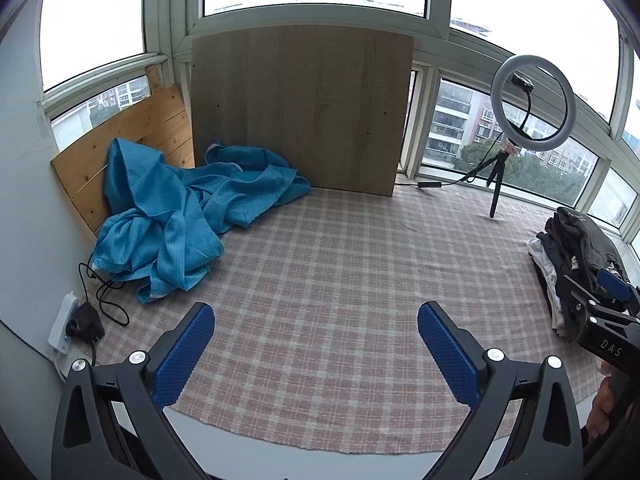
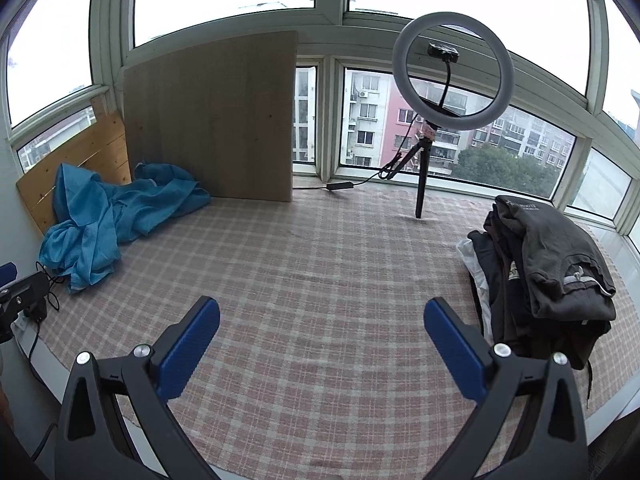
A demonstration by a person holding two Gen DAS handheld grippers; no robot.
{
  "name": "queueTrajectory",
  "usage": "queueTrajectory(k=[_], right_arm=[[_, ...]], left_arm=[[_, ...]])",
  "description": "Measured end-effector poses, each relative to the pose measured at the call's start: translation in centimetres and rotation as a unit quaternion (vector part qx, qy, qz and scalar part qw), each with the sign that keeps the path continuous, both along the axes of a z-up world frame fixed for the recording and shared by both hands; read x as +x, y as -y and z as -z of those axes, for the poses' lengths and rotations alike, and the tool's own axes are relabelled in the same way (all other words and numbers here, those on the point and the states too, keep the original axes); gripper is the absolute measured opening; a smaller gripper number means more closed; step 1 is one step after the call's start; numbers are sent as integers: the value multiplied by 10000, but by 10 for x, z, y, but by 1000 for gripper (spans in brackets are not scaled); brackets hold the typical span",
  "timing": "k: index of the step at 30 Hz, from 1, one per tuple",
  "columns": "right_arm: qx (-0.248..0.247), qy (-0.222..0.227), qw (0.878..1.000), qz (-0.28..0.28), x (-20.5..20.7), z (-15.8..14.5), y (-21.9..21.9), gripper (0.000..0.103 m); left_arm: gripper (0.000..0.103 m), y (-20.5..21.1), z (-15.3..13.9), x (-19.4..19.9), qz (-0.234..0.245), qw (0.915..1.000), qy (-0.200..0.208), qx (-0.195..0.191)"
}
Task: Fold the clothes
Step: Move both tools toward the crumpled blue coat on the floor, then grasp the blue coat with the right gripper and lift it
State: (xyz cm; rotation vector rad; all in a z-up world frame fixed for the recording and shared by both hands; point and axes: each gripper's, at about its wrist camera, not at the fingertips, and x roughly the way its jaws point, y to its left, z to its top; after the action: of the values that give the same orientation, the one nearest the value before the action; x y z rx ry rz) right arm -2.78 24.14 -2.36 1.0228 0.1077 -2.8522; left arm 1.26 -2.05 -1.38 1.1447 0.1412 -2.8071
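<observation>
A stack of dark clothes (image 2: 548, 276) with a white piece low on its left side sits at the right of the pink checked cloth (image 2: 320, 264); the left wrist view shows the same stack (image 1: 576, 256) at its right edge. My right gripper (image 2: 322, 320) hovers open over the checked cloth, just left of the stack, holding nothing. My left gripper (image 1: 314, 326) is open and empty too, above the middle of the cloth (image 1: 340, 280). A crumpled blue fabric (image 1: 180, 216) lies at the far left corner, also visible in the right wrist view (image 2: 108, 212).
A ring light on a small tripod (image 2: 452, 76) stands at the back right, its cable (image 2: 348, 184) running along the sill. A wooden board (image 1: 300, 108) leans against the windows. A power strip with a charger (image 1: 76, 324) lies at the left edge.
</observation>
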Motion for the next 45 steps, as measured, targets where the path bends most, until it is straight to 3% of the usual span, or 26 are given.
queueTrajectory(k=[17,27,37,40,45], right_arm=[[-29,182,9939,-1084,-24,4,68,103],[-123,125,9899,-1404,-61,5,122,103],[-306,-176,9823,-1841,-137,5,228,103],[-254,-208,9805,-1937,-165,20,271,103],[-62,135,9789,-2040,-223,62,337,103]], left_arm=[[102,56,1,32,-1024,9945,162,-124],[102,133,6,30,-1494,9885,185,-121],[102,233,1,3,-1651,9863,-14,44],[102,256,4,-9,-1624,9867,5,43],[102,285,14,-30,-1608,9869,37,111]])
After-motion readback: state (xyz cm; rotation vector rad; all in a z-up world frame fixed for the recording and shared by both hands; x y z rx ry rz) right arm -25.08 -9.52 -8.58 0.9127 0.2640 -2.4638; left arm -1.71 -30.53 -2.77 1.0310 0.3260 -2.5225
